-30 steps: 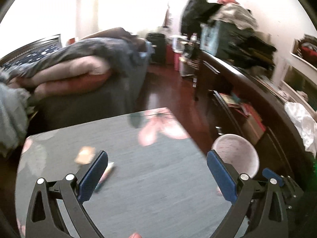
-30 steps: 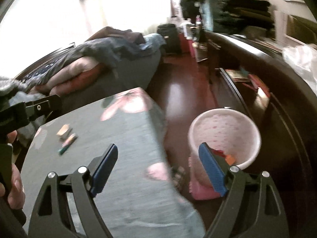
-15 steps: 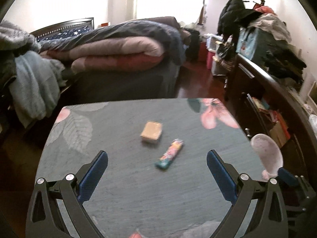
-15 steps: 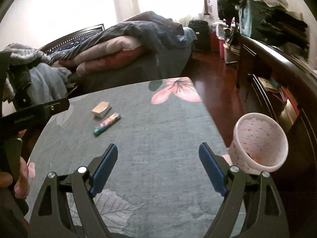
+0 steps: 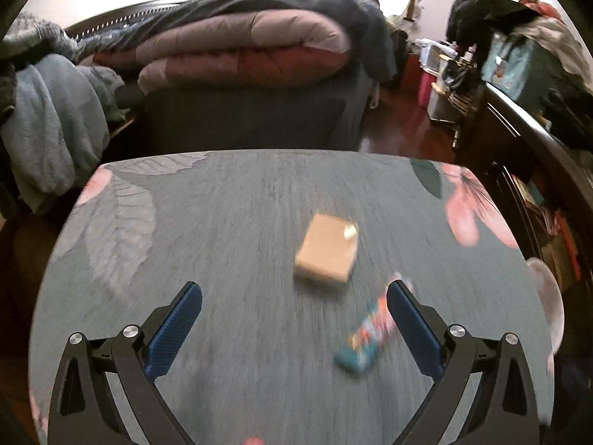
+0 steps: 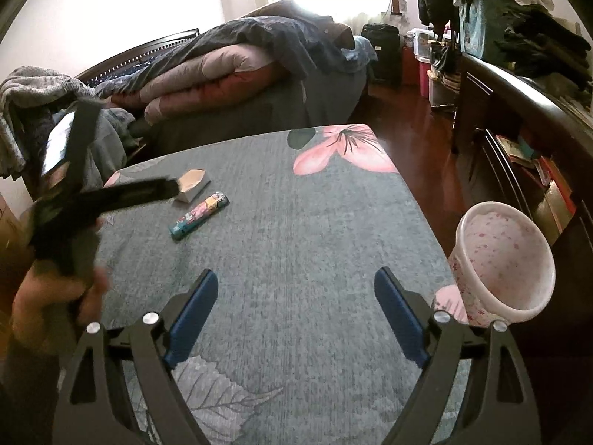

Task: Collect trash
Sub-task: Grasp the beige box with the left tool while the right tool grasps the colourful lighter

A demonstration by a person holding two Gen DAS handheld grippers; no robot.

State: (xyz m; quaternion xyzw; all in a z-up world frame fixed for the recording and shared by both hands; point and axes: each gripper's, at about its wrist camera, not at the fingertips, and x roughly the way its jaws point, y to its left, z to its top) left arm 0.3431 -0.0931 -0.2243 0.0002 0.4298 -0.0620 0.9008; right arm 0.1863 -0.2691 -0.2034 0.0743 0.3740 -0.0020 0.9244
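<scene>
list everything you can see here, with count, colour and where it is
box: 1, tan, on the table, far side of the wrapper
wrapper: 1, teal and pink, on the table beside the box
bin: 1, white with pink specks, off the table's right edge
table: 1, grey cloth with pink flowers
bed: 1, dark, piled with folded quilts, behind the table
dresser: 1, dark wood, right side
left gripper: 1, black with blue pads, open, near the wrapper
right gripper: 1, same colours, open, over bare cloth
</scene>
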